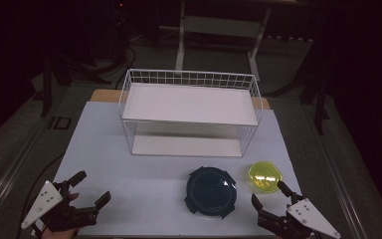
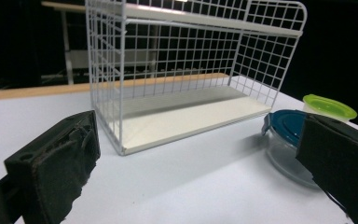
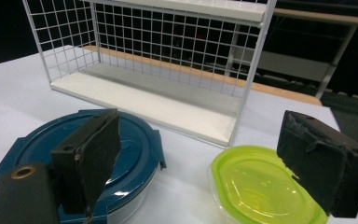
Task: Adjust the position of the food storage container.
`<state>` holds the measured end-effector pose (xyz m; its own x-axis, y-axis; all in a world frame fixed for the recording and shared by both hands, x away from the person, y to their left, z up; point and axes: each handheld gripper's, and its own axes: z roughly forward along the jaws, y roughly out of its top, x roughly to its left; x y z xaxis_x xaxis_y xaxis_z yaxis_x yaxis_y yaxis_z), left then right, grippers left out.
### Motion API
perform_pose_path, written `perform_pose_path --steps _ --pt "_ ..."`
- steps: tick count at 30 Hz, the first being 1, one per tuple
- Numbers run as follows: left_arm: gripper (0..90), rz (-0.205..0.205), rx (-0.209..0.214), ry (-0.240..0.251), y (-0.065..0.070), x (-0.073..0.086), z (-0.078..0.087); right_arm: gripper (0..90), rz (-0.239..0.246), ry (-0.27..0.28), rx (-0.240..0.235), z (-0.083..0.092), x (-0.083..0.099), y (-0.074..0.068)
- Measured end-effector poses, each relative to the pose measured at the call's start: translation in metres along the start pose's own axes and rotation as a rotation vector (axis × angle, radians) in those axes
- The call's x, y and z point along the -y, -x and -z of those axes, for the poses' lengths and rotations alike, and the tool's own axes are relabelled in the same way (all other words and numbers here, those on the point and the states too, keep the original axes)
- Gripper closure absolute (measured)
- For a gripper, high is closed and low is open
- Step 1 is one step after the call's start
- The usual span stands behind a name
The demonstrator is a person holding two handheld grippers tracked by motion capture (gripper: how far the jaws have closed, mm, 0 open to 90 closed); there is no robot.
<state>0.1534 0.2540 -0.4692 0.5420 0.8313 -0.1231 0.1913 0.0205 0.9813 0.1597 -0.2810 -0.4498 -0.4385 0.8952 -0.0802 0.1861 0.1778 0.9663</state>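
The counter (image 1: 129, 199) is covered with a pale, smooth sheet, and a strip of light wood shows along its far edge. Around it the room is dark, with a grey floor and the legs of a white frame (image 1: 219, 30) standing well behind the counter.

A white wire rack (image 1: 191, 107) with two flat white shelves stands at the middle of the counter, toward the far side. In front of it, toward the right, sits a round clear container with a dark blue lid (image 1: 210, 191); the lid has clip tabs around its rim. Just beside it, further right and near the counter's right edge, lies a smaller container with a translucent yellow-green lid (image 1: 265, 177), oval in outline. The two containers stand close together but do not touch.

The left tool (image 1: 87, 191) hovers over the near left corner of the counter, its jaws spread wide with nothing between them, well apart from both containers. The right tool (image 1: 269, 194) is at the near right corner, its jaws also spread wide and empty, just in front of the gap between the blue-lidded and the green-lidded container.
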Motion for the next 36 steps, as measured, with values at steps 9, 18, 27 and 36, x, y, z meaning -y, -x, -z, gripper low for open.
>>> perform_pose_path --steps 9,18,27,36 --pt "0.0 -0.003 0.016 0.015 0.003 -0.002 0.002 12.1 -0.028 0.031 -0.028 0.011 -0.012 0.001" --pt "0.0 -0.005 0.020 0.021 0.004 -0.003 0.001 20.0 -0.004 -0.080 -0.154 -0.005 -0.019 0.003" --pt "0.0 -0.001 0.021 0.020 0.004 -0.002 0.000 61.6 0.016 -0.213 -0.237 -0.031 0.001 0.011" --pt "0.0 0.002 0.028 0.010 0.003 -0.001 -0.002 89.6 0.040 -0.313 -0.306 -0.047 0.021 0.011"
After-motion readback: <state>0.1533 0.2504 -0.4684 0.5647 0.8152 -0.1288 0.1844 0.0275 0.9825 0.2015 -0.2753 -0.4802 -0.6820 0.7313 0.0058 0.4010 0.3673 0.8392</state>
